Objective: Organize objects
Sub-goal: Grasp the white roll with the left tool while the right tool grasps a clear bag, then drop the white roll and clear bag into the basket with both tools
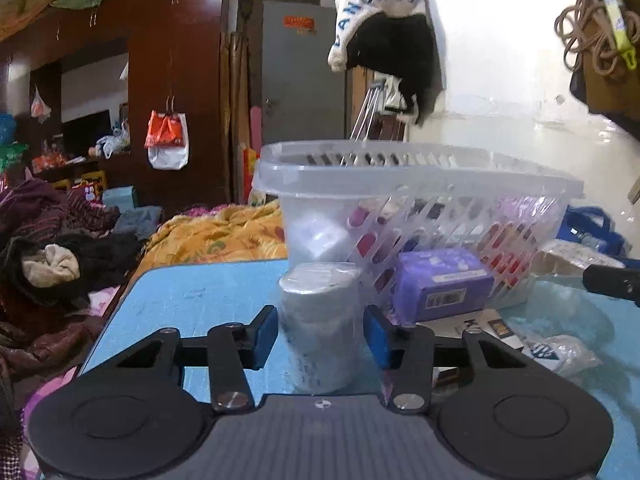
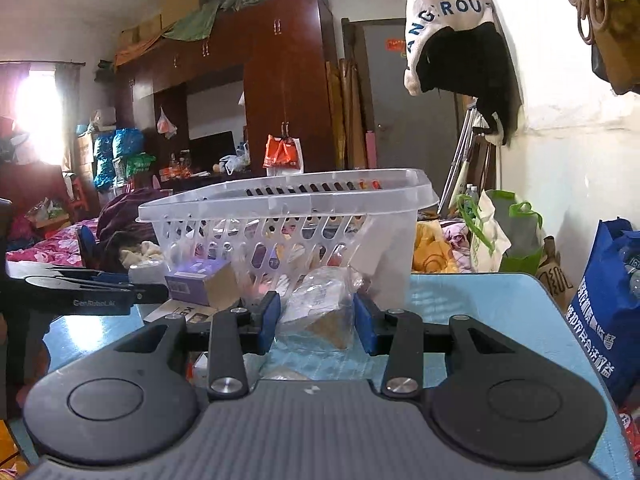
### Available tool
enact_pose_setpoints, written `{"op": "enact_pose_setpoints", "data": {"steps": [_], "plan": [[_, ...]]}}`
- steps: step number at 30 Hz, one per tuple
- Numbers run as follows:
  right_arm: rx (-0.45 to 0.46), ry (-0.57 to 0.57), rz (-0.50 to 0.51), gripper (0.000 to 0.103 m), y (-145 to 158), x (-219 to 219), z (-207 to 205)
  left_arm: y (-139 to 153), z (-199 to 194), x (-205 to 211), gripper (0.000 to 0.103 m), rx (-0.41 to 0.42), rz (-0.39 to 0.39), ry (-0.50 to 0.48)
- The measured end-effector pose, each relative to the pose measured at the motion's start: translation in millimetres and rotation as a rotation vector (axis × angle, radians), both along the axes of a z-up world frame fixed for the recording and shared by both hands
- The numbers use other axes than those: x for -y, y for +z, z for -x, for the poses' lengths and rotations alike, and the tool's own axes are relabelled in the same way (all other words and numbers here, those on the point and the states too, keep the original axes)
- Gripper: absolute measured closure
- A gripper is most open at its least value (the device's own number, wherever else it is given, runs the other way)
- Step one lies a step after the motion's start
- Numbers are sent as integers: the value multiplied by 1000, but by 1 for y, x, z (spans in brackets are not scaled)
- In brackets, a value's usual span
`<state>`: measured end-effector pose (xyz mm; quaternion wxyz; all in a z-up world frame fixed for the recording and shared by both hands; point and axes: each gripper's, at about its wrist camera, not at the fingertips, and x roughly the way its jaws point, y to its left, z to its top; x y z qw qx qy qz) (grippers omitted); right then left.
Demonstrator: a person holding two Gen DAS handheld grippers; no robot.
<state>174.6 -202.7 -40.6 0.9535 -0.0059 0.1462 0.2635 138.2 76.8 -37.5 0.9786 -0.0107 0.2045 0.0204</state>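
Note:
On the blue table (image 1: 192,292) stands a white roll in clear wrap (image 1: 318,320), upright, with my left gripper (image 1: 320,336) shut on it, one blue pad against each side. Just behind it are the clear slotted basket (image 1: 420,176) and a purple pack (image 1: 440,280) leaning at the basket's foot. My right gripper (image 2: 316,320) is shut on a crumpled clear bag with something brown inside (image 2: 320,312), close in front of the basket (image 2: 280,204). The purple pack (image 2: 196,280) lies to its left. The left gripper's arm (image 2: 92,292) shows at the far left.
Flat printed cards (image 1: 496,328) and a small plastic packet (image 1: 560,352) lie on the table right of the roll. A blue shopping bag (image 2: 600,320) stands off the table's right edge, green-and-white bags (image 2: 500,232) behind it. A bed piled with clothes (image 1: 60,260) lies left.

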Motion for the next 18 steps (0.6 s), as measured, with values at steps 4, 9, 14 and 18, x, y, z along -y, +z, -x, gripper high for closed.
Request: {"op": "enact_pose_setpoints", "data": {"steps": [4, 9, 14, 18], "plan": [[10, 2, 4, 59, 0, -2, 0, 3, 12, -3, 53, 71, 6, 4], [14, 6, 1, 59, -1, -1, 0, 6, 22, 0, 53, 132, -10, -20], [38, 10, -2, 59, -1, -1, 3, 6, 27, 3, 53, 163, -16, -31], [49, 13, -2, 59, -1, -1, 5, 6, 28, 2, 53, 177, -11, -35]]}}
